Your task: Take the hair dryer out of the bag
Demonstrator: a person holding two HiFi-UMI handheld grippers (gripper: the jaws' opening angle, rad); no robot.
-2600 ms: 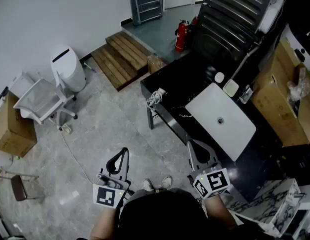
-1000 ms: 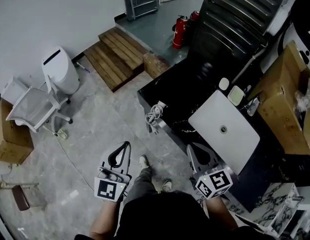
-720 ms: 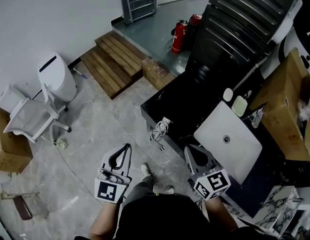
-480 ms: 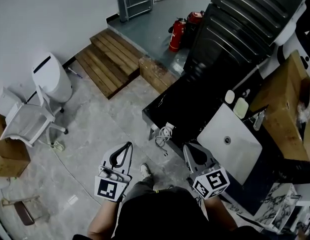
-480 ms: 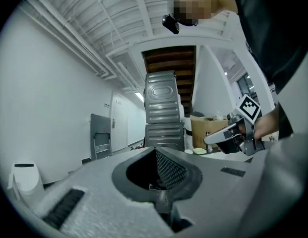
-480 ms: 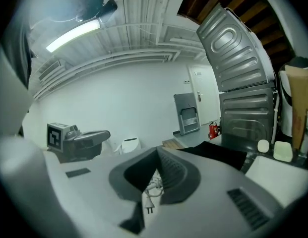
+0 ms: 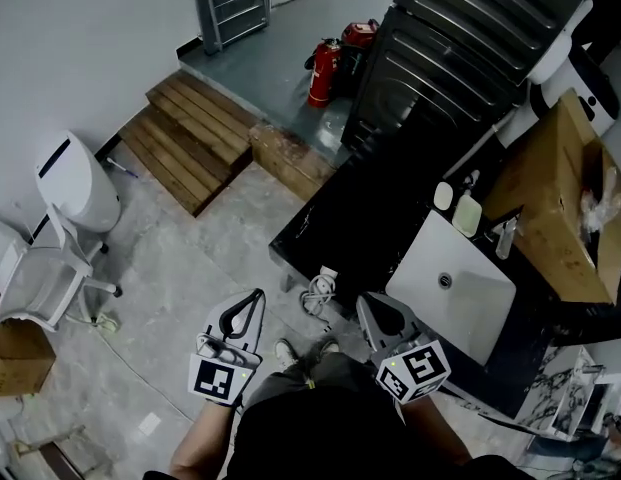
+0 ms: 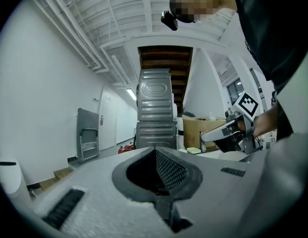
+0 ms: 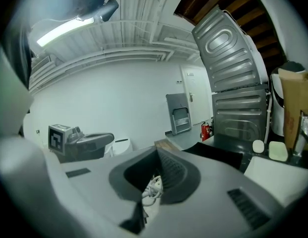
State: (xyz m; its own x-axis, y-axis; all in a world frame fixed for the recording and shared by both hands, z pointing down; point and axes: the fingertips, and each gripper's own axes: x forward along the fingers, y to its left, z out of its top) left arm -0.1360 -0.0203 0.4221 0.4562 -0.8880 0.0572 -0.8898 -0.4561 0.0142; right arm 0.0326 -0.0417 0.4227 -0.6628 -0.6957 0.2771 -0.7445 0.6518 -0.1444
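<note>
A flat white rectangular thing (image 7: 452,286) with a small round dot, perhaps the bag, lies on the black table (image 7: 370,218) to the right. No hair dryer shows in any view. A coiled white cable (image 7: 317,291) rests at the table's near corner and also shows behind the right jaws as the cable (image 9: 153,186). My left gripper (image 7: 254,296) is shut and empty over the floor, left of the table. My right gripper (image 7: 365,303) is shut and empty just short of the table's near edge. In the gripper views the left gripper (image 8: 154,150) and right gripper (image 9: 156,152) have their jaws together.
A grey metal cabinet (image 7: 460,28) and a cardboard box (image 7: 560,198) stand behind the table. Two red fire extinguishers (image 7: 325,68), wooden steps (image 7: 190,133), a white bin (image 7: 75,183) and a white chair (image 7: 30,283) occupy the floor to the left. Small pale items (image 7: 457,206) sit by the white thing.
The whole view has slid toward the black table, which is now closer below me. Both grippers kept level in front of me and stayed shut and empty.
</note>
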